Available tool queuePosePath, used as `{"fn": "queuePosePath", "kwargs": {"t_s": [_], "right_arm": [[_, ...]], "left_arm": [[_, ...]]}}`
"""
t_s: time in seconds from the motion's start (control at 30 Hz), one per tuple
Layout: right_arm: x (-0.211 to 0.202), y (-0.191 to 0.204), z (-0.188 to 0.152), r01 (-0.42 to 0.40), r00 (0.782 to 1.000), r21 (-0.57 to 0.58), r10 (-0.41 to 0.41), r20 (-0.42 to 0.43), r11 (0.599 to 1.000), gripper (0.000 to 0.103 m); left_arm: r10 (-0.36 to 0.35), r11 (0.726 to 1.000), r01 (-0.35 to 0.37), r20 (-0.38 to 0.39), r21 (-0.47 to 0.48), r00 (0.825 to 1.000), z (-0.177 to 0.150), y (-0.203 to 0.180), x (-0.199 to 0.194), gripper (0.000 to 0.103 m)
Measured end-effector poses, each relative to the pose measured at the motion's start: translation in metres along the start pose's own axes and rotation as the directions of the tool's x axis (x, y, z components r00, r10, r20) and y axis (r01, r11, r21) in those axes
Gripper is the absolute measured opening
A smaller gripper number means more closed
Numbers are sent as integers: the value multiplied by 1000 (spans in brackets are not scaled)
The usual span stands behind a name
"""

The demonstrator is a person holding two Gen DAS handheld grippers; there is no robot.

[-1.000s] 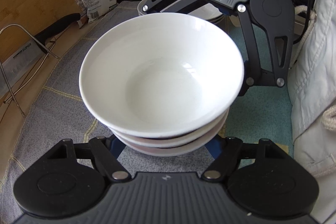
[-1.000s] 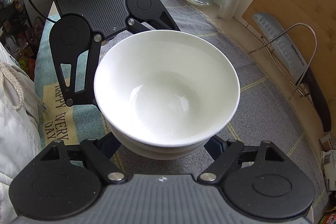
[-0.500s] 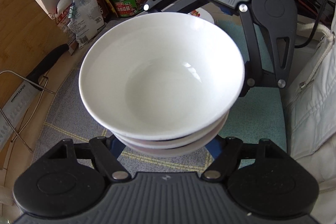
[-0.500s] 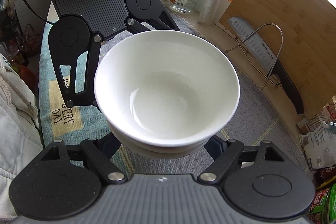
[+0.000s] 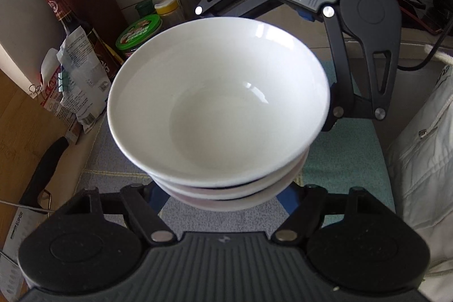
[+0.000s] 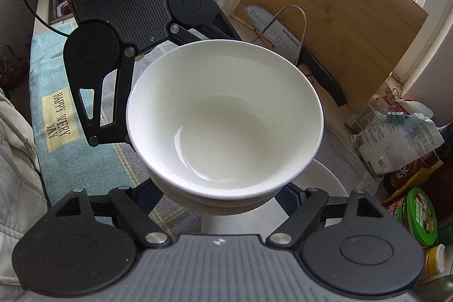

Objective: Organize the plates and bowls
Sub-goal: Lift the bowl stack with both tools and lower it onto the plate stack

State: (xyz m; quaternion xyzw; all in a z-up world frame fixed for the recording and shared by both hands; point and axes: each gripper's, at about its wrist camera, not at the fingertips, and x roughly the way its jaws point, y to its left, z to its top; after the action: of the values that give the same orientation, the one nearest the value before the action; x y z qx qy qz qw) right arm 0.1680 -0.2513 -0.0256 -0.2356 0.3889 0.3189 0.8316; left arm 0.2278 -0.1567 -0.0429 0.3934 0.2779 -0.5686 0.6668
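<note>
You are carrying one stack of bowls (image 5: 218, 101): three rims show in the left wrist view, all smooth, glossy white ceramic, round and deep. It hangs clear of the cloth-covered counter (image 5: 339, 169). Your left gripper (image 5: 220, 200) and right gripper (image 6: 223, 197) stand partly open, each clamped against the stack from opposite sides; the contact points sit hidden beneath the rims. In the right wrist view, one flat white plate (image 6: 325, 186) lies under the stack. One bamboo cutting board (image 6: 339, 27) leans behind one dimpled steel knife (image 6: 283, 33).
</note>
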Motion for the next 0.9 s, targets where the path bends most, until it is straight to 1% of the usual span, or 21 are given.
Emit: {"fn": "queuePosePath", "kwargs": {"t_s": [0.13,0.3,0.53,0.67,0.9], "right_arm": [[-2,-19,-12,45,999,28,-44,-17,999,88],[4,-39,-27,76,996,67,-74,-44,995,88],[16,-57,-42,84,994,105,-76,-75,991,88],[18,-61,-47,75,994,118,-65,-86,990,87],[22,-65,-51,71,993,127,-58,-101,989,87]], "left_arm": [[-11,999,10,16,45,1000,20,6,19,77],[-29,996,28,19,80,999,34,16,44,77],[-64,994,63,6,85,998,43,28,72,77],[-83,993,82,2,80,997,46,31,79,77],[-95,993,95,-1,64,995,46,35,86,77]]}}
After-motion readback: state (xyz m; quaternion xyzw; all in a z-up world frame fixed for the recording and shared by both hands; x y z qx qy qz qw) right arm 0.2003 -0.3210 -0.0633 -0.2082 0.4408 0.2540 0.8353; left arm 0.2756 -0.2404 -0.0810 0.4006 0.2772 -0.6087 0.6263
